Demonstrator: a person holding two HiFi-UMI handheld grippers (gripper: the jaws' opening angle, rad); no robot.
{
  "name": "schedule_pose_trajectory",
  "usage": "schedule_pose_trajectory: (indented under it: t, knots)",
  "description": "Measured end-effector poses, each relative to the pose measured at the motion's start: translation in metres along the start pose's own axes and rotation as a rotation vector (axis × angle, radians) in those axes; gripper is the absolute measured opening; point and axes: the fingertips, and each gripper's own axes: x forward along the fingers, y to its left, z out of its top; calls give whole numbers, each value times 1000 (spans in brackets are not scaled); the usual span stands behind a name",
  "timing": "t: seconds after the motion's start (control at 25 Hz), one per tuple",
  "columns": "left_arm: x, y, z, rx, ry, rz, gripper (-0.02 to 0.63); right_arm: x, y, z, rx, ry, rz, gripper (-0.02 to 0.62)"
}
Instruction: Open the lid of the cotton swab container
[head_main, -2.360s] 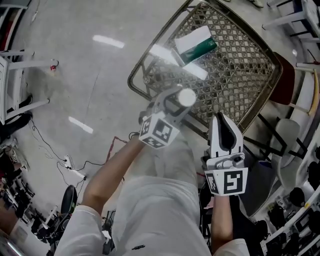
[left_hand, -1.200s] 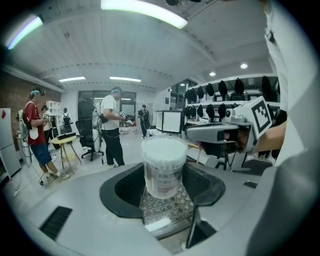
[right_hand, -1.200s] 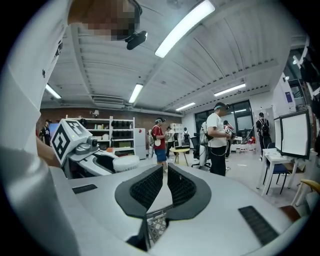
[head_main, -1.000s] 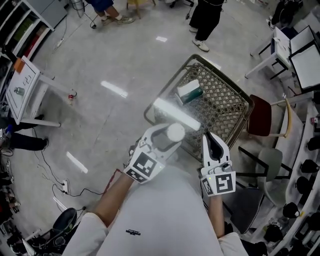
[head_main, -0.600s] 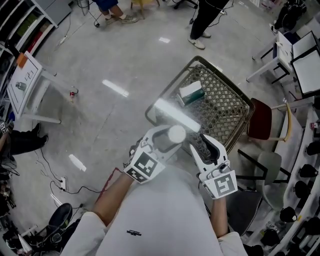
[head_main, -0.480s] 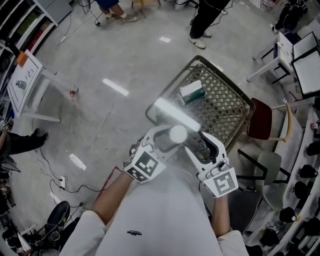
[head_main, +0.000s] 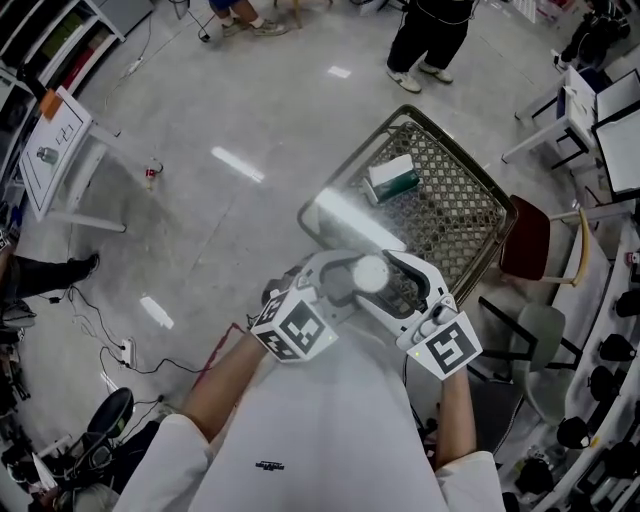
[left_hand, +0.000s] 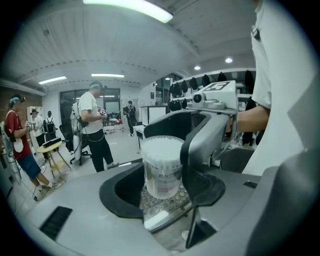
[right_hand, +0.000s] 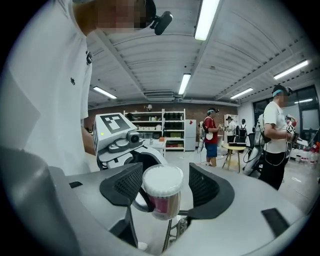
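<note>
Right now my right claw (right_hand: 164, 189) is spreading its two black ribbed jaws. They stand wide on either side of the white round lid (right_hand: 162, 180), and neither pad touches it. My left claw (left_hand: 162, 189) is clamped on the body of the clear cylindrical plastic container packed with white cotton swabs (left_hand: 161, 169), holding it upright in the air with the lid on top. From the head view the container sits between my two claws, over the near edge of a brown wire-mesh cart (head_main: 452, 212).
</note>
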Motion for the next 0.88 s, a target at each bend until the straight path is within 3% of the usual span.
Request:
schedule_pose_trajectory:
  t: [0.2, 0.52, 0.88]
  knots:
    - [-3, 4, -2, 54, 16, 20, 232, 8, 2, -1, 1, 4, -21, 256]
    - [-14, 9, 3, 77, 3, 20, 229, 13, 3, 9, 59, 7, -1, 252]
    - [-13, 8, 10, 54, -53, -23, 227, 9, -3, 13, 90, 19, 7, 250]
